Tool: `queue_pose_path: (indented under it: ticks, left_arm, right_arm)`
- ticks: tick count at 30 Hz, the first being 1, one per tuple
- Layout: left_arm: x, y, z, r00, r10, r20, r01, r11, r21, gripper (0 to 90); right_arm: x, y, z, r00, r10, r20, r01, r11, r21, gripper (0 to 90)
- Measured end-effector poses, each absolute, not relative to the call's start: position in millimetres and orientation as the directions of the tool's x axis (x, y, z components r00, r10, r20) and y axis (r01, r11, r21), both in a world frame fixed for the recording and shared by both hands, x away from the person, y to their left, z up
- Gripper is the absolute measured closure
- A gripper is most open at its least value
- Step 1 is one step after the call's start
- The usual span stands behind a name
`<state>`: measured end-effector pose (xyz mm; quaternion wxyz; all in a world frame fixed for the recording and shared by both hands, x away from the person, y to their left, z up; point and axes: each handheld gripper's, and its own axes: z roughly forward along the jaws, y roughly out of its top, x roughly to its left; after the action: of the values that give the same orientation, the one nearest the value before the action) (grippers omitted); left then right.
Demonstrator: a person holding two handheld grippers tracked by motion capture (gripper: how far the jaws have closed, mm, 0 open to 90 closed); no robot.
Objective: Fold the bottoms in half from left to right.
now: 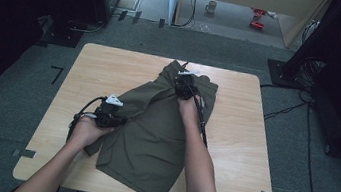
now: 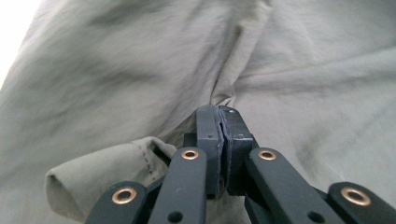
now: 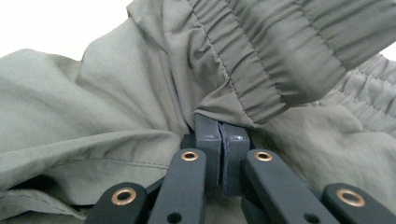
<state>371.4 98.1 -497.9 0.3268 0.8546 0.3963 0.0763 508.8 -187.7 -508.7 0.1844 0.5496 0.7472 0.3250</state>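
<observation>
While both hands work at the wooden table [image 1: 231, 150], the garment in hand is a pair of olive shorts [image 1: 152, 139], spread across the middle of the top with the near hem close to the person's edge and the waistband at the far side

Near: left gripper [image 1: 117, 118] at the shorts' left edge, about midway up. In the left gripper view its jaws stand pressed together with a fold of cloth [image 2: 224, 88] pinched between the pads; creases radiate from the pinch, and a loose hemmed flap [image 2: 107, 172] curls beside the jaws

Far: right gripper [image 1: 184, 84] at the waist end. In the right gripper view the jaws are likewise closed tight on fabric just under the gathered elastic waistband [image 3: 261, 60]

Handling judgement: thin woven cloth, light, limp, no stiffness of its own; drapes and wrinkles wherever unsupported. Surface looks smooth, so a single layer may creep out of the pads under pull. Best holds: stitched hem or elastic band, where layers are thick. Not fragile; main risk is folds collapsing or dragging unevenly
</observation>
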Motion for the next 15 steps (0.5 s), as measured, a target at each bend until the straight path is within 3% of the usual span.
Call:
queue_pose_path:
  ticks: [8, 15]
  left_arm:
    - [366.0, 100.0, -491.4, 0.655, 0.733, -0.183, 0.658, -0.435, 0.614, 89.2]
    - [344.8, 98.7, -457.9, 0.687, 0.696, -0.208, 0.603, -0.386, 0.698, 89.3]
  right_arm:
    - [510.1, -191.5, -502.6, -0.326, 0.939, 0.112, 0.716, 0.168, 0.678, 88.5]
    - [504.9, -196.8, -482.5, -0.343, 0.932, 0.115, 0.69, 0.168, 0.704, 88.5]
